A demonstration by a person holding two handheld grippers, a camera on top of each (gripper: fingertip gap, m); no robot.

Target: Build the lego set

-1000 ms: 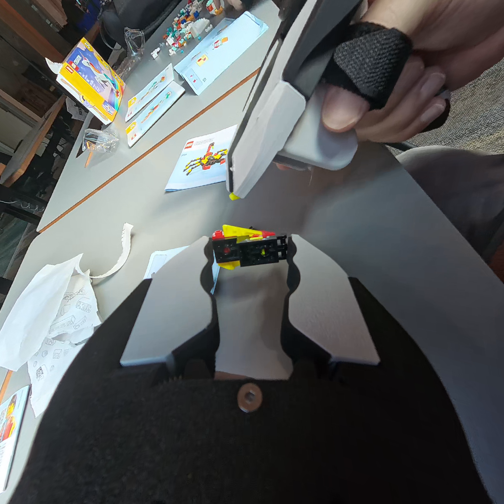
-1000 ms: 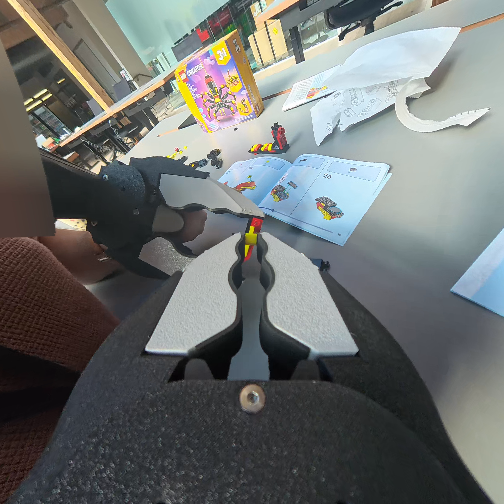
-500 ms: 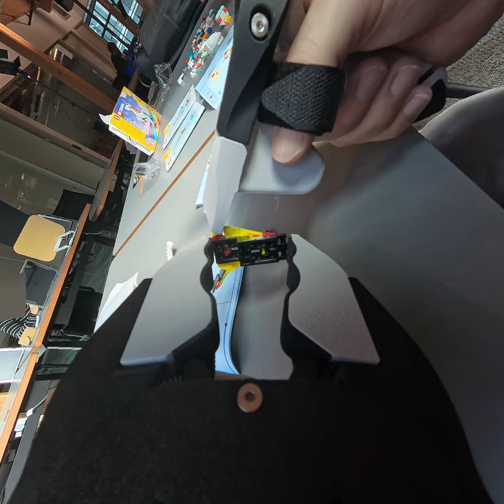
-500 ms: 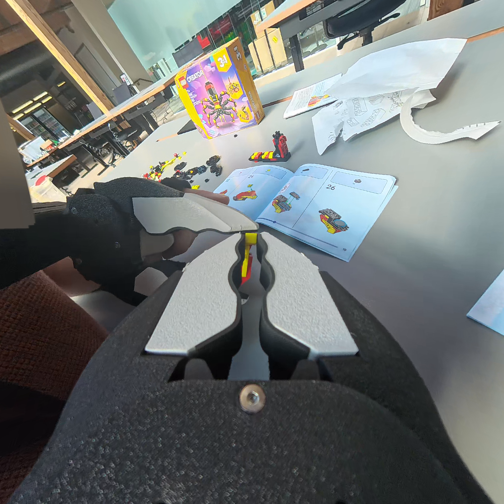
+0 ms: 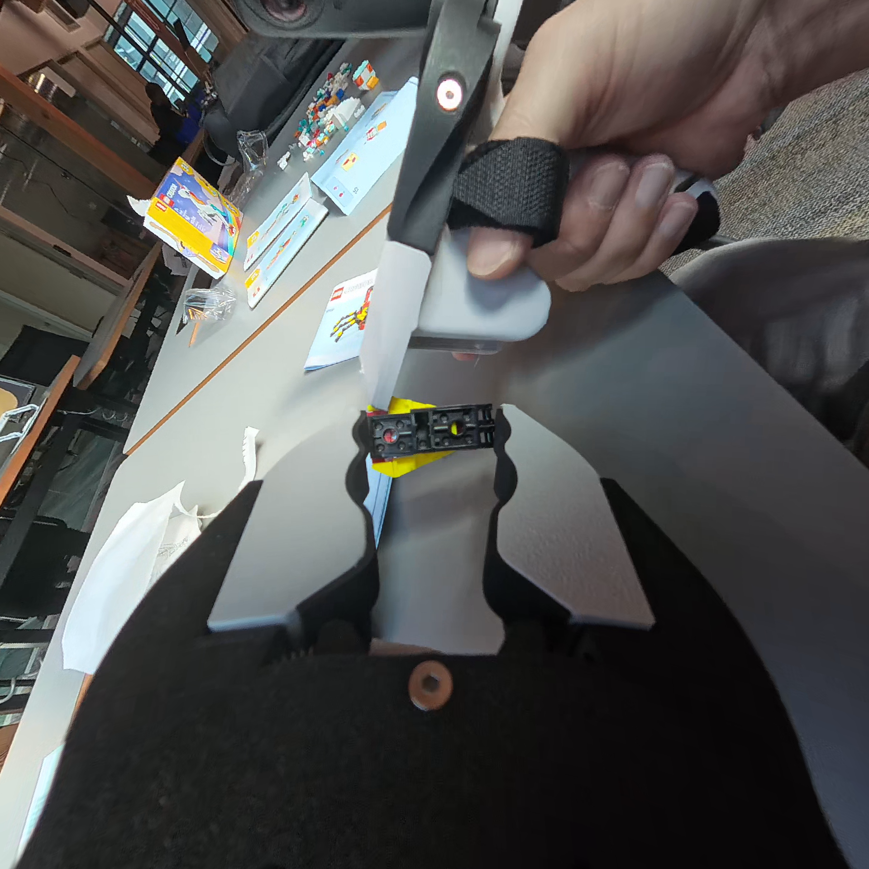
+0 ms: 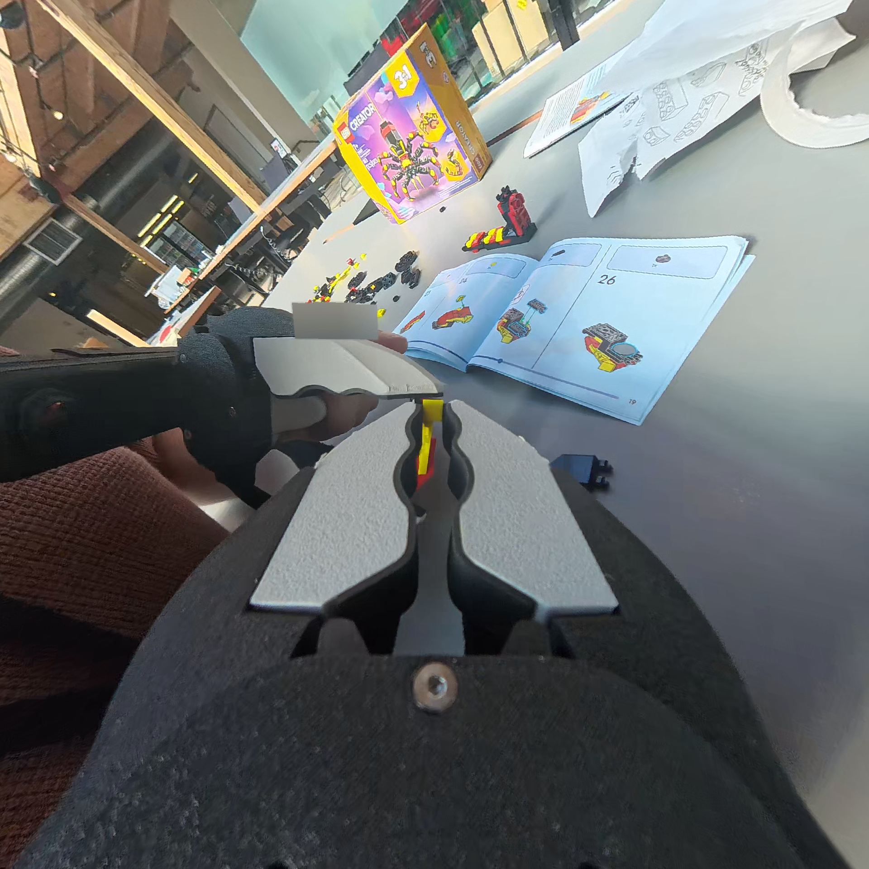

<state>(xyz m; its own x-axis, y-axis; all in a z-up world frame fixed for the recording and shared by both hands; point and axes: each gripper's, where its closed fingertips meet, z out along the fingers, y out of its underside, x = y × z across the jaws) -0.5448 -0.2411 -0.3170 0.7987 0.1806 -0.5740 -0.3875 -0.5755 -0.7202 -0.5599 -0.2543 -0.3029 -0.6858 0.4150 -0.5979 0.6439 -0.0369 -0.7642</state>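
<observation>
My left gripper (image 5: 430, 423) is shut on a small black, yellow and red lego assembly (image 5: 432, 430) and holds it above the grey table (image 5: 611, 423). My right gripper (image 6: 430, 406) is shut on a small yellow piece (image 6: 430, 414). In the left wrist view the right gripper (image 5: 378, 385) comes down from above, its tip touching the assembly's left end. In the right wrist view the left gripper's finger (image 6: 348, 371) lies across just ahead of my right fingertips. The contact point is hidden.
An open instruction booklet (image 6: 588, 324) lies ahead on the right, with a loose black piece (image 6: 580, 468) near my right gripper. A partial red-black build (image 6: 508, 225), loose pieces (image 6: 376, 282), the set box (image 6: 409, 136) and torn white paper (image 6: 705, 94) lie farther off.
The right gripper has come down with the yellow piece from above the assembly onto its left end. The left gripper has kept its hold and tilted a little.
</observation>
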